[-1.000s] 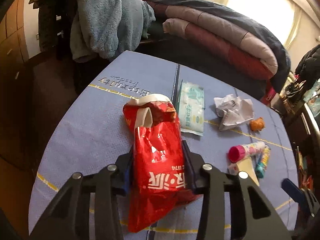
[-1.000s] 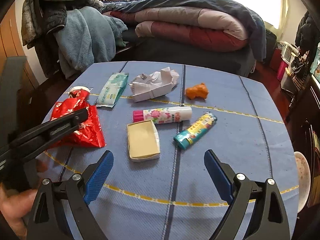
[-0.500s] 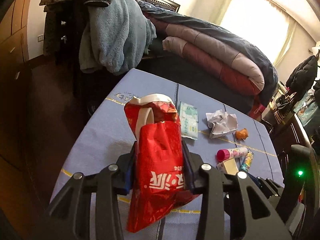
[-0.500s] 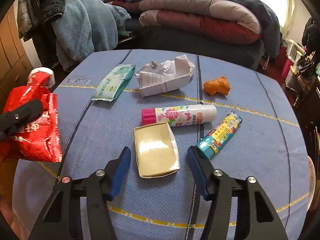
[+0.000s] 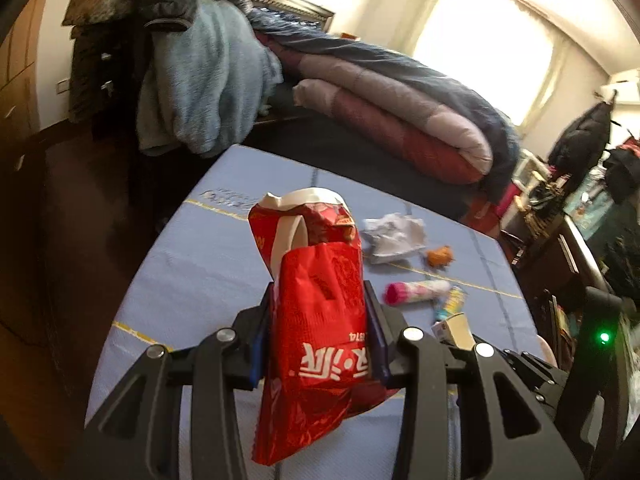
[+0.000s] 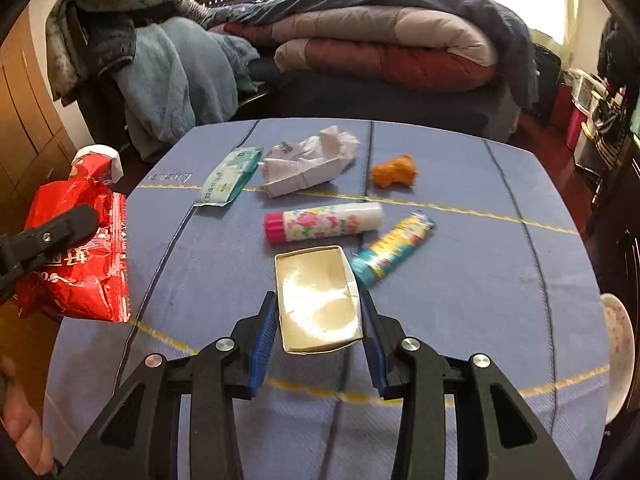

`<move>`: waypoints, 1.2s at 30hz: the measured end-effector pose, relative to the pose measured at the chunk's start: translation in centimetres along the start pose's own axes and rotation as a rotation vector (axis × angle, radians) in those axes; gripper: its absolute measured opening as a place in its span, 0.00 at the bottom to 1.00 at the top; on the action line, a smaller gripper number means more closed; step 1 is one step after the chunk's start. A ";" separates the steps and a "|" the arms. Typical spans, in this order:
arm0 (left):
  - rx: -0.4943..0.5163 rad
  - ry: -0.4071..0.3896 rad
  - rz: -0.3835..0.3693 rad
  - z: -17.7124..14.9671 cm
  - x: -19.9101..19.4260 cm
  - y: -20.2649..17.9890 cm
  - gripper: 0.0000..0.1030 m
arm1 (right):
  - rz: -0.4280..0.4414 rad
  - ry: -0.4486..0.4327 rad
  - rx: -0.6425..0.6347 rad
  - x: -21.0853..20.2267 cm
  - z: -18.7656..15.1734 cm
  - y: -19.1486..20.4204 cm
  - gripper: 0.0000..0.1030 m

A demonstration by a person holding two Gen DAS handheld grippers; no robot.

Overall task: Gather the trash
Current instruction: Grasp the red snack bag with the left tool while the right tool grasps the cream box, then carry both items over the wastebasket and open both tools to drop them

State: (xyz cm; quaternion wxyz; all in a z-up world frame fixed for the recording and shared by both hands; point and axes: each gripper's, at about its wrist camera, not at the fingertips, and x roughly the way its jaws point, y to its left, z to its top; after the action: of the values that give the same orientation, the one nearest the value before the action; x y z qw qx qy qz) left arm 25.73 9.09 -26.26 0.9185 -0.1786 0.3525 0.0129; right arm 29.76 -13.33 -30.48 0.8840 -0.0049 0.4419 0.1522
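Left gripper [image 5: 319,332] clamped on red snack bag [image 5: 316,320], now lifted clear of table [image 6: 480,280] at left edge. Right gripper [image 6: 319,334] narrowed from wide open, bracketing small paper box [image 6: 318,300] near centre; contact unclear. Probably next pickup.

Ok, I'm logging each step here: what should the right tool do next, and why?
Probably close the right tool on the small open paper box: its blue pads already flank the box's sides on the blue tablecloth, with slight gaps showing. The left tool already grips the red snack bag.
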 end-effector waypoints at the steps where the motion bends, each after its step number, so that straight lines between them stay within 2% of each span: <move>1: 0.002 0.003 -0.021 -0.1 -0.3 -0.3 0.40 | 0.002 -0.003 0.009 -0.5 -0.2 -0.5 0.40; 3: 0.006 0.005 -0.052 -0.2 -1.0 -1.1 0.40 | 0.008 -0.007 0.027 -1.2 -0.5 -1.3 0.40; 7: 0.040 -0.002 -0.069 -0.4 -1.7 -2.9 0.40 | 0.021 -0.016 0.062 -2.3 -1.2 -2.9 0.40; 20: 0.167 -0.008 -0.071 -1.2 -1.9 -9.1 0.40 | 0.033 -0.044 0.123 -4.5 -2.6 -6.8 0.40; 27: 0.149 0.047 -0.054 -1.5 -0.6 -8.6 0.46 | 0.040 -0.051 0.141 -4.9 -3.0 -7.8 0.40; 32: 0.153 0.053 -0.032 -1.8 -0.4 -8.3 0.47 | 0.051 -0.051 0.143 -4.9 -3.0 -7.7 0.40; 33: 0.155 0.054 -0.028 -1.8 -0.4 -8.3 0.46 | 0.055 -0.051 0.142 -4.9 -3.0 -7.7 0.40; 36: 0.163 0.071 -0.033 -2.0 -0.3 -8.2 0.23 | 0.059 -0.053 0.136 -5.0 -3.0 -7.5 0.40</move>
State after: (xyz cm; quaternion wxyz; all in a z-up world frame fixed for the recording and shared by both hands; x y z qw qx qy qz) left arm 25.46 0.78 -24.79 0.9171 -0.1095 0.3816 -0.0370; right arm 26.67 -22.20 -29.33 0.8888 0.0724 0.4277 0.1477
